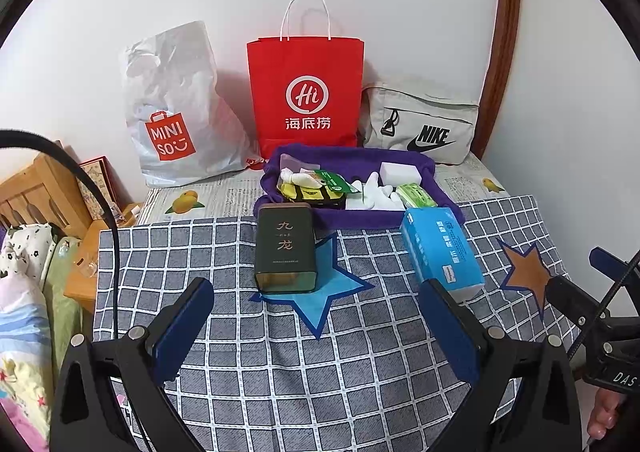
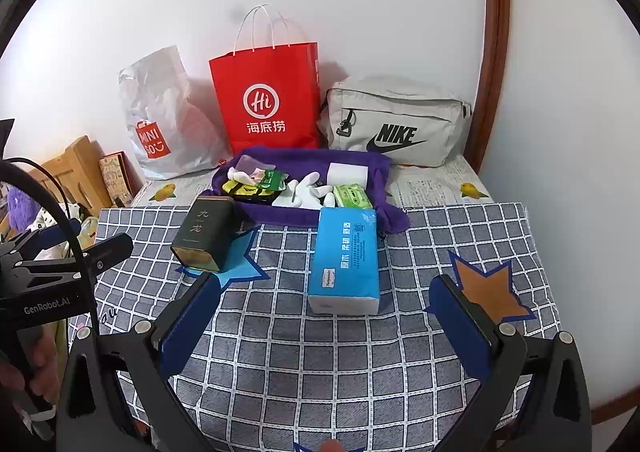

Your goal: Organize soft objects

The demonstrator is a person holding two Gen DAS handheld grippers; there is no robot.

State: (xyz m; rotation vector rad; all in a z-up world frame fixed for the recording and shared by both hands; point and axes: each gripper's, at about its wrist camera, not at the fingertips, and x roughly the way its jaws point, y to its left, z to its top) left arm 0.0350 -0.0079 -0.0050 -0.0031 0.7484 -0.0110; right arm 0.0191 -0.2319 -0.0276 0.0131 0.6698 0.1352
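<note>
A blue tissue pack (image 1: pixel 440 252) (image 2: pixel 346 260) lies on the checked cloth, beside a dark green tin (image 1: pixel 285 248) (image 2: pixel 204 236). Behind them a purple towel (image 1: pixel 352 164) (image 2: pixel 360 164) holds white gloves (image 1: pixel 376 192) (image 2: pixel 310 188), a green wipes pack (image 1: pixel 416 195) (image 2: pixel 353 195), a white sponge (image 1: pixel 400 171) (image 2: pixel 347 172) and yellow and green packets (image 1: pixel 316 188) (image 2: pixel 256 186). My left gripper (image 1: pixel 316 300) is open and holds nothing, short of the tin. My right gripper (image 2: pixel 326 292) is open too, with the tissue pack's near end between its fingers.
A white Miniso plastic bag (image 1: pixel 172 108) (image 2: pixel 156 112), a red paper bag (image 1: pixel 306 92) (image 2: pixel 268 96) and a grey Nike bag (image 1: pixel 424 124) (image 2: pixel 396 124) stand against the wall. A wooden chair (image 1: pixel 44 188) and bedding (image 1: pixel 20 312) lie left. A hand (image 1: pixel 604 420) holds the right gripper.
</note>
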